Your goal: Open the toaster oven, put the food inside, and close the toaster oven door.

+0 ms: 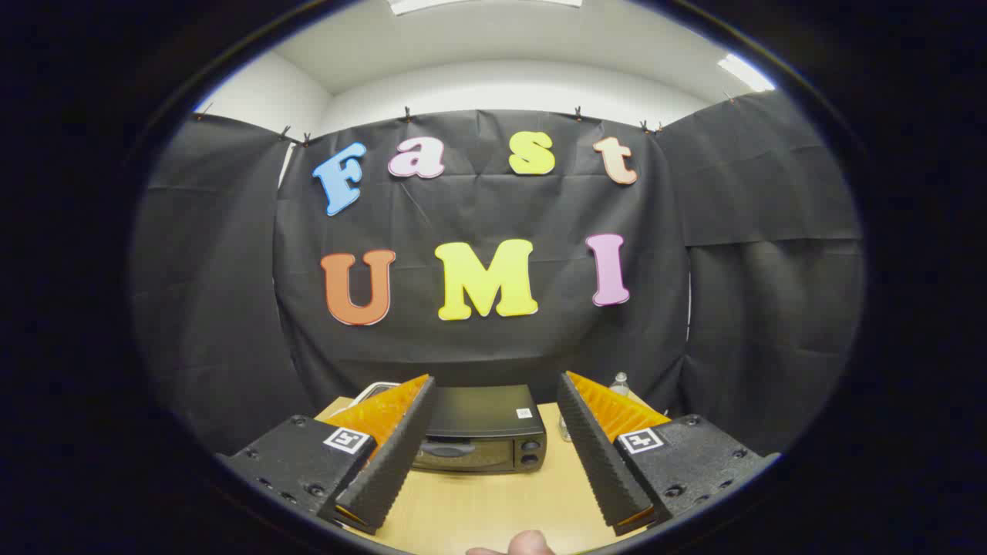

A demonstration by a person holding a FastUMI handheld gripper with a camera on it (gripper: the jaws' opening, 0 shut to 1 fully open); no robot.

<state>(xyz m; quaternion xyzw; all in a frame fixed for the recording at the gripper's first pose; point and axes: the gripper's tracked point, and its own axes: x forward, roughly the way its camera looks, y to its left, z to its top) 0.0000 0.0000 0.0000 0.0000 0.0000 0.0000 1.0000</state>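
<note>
A black toaster oven [482,432] stands on the wooden table [493,501] beyond my fingers, its door shut and two knobs on its right side. My gripper [493,397] is open and held well above the table, with nothing between the fingers. The left finger [397,447] overlaps the oven's left end. A white tray or plate edge [375,388] peeks out behind the left finger, left of the oven; what lies on it is hidden.
A clear bottle [618,383] stands at the back right of the table, behind the right finger. A fingertip of a person's hand [524,543] shows at the table's near edge. Black cloth walls close the booth on three sides.
</note>
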